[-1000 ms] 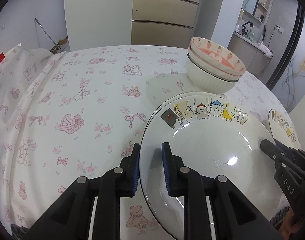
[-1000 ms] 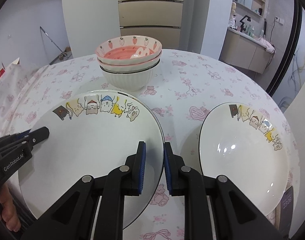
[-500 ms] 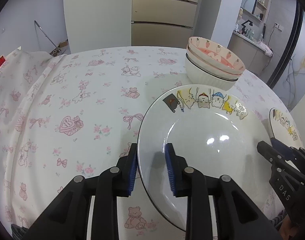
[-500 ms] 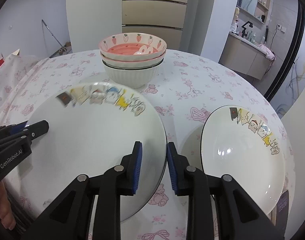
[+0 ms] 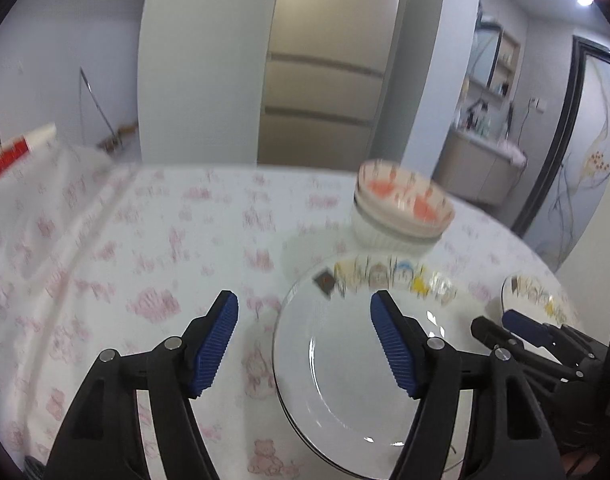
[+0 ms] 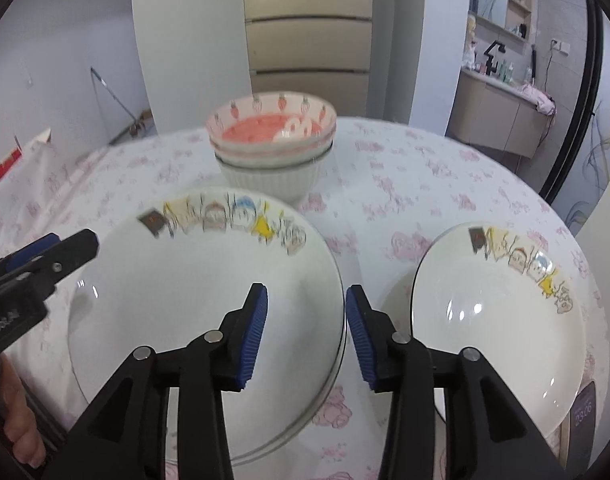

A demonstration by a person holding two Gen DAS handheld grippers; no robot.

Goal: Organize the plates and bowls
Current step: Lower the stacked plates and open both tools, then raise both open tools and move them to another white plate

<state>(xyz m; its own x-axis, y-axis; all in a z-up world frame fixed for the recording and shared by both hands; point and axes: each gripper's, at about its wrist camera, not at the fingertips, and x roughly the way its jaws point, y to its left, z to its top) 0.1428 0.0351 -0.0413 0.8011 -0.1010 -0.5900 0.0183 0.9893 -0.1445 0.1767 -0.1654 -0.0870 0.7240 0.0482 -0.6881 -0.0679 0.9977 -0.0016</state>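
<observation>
A white plate with cartoon figures (image 6: 193, 300) lies on the tablecloth, seemingly on another plate beneath it; it also shows in the left wrist view (image 5: 357, 368). My left gripper (image 5: 305, 340) is open, its jaws straddling the plate's left rim. My right gripper (image 6: 307, 336) is open over the plate's right rim. A second cartoon plate (image 6: 501, 328) lies to the right. Stacked bowls, a strawberry-patterned one on top (image 6: 271, 140), stand behind; they also show in the left wrist view (image 5: 401, 208).
The round table wears a white cloth with pink prints (image 5: 145, 260). A phone (image 6: 583, 410) lies at the near right edge by the second plate. A cabinet and doorway stand behind the table.
Both grippers have opened and let go of the cartoon plate, which now rests on the table. Both have pulled up and back a little.
</observation>
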